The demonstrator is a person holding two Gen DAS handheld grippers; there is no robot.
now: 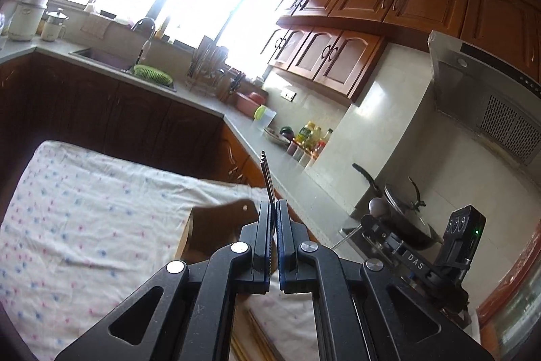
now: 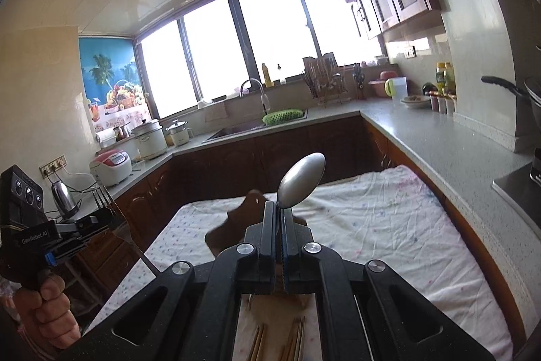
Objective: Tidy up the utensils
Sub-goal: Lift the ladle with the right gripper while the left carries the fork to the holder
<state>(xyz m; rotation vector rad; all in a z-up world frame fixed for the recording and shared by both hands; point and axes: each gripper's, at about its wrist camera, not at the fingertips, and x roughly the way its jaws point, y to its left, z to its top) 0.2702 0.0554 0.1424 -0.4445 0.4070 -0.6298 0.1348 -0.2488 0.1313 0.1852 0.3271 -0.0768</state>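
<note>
My left gripper [image 1: 274, 205] is shut on a metal fork [image 1: 266, 176], seen edge-on with its tines up. It also shows at the left of the right wrist view [image 2: 91, 220], with the fork [image 2: 106, 197] held above the table's left edge. My right gripper [image 2: 280, 207] is shut on a metal spoon [image 2: 301, 180], bowl upward. It shows at the right of the left wrist view [image 1: 367, 220] with the spoon [image 1: 378, 207]. A brown wooden board [image 2: 233, 222] lies on the cloth-covered table [image 2: 372, 225] just beyond both grippers. Wooden chopsticks [image 2: 292, 340] lie beneath my right gripper.
A grey counter [image 2: 439, 144] runs along the right and back, with a sink [image 2: 236, 129], a green basket [image 2: 282, 115], a utensil rack [image 2: 323, 80], bottles [image 2: 444, 78] and a pan [image 1: 402, 212]. A rice cooker [image 2: 110, 166] and a kettle [image 2: 64, 197] stand at left.
</note>
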